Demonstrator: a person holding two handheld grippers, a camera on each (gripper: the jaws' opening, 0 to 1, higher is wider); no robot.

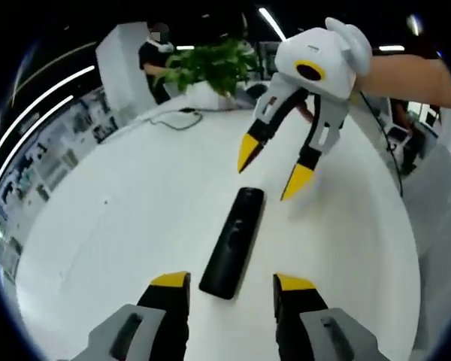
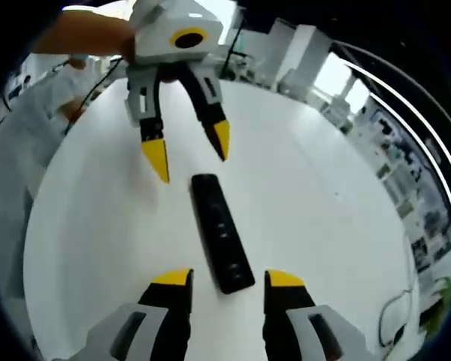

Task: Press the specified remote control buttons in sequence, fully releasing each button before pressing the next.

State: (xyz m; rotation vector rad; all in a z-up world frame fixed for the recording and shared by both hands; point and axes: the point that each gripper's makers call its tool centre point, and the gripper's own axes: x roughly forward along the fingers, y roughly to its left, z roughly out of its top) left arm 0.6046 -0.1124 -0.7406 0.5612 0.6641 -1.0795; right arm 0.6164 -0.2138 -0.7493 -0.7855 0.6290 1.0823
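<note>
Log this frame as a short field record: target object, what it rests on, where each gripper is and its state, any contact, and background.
target: black remote control, lying flat, buttons up
support: white round table
left gripper: open, yellow-tipped fingers either side of the remote's near end, no contact visible
right gripper: open, above the remote's far end, tips off the remote
right gripper, own view: fingers flank the remote
left gripper, from the right gripper view: open
background: green plant, cable, person standing
</note>
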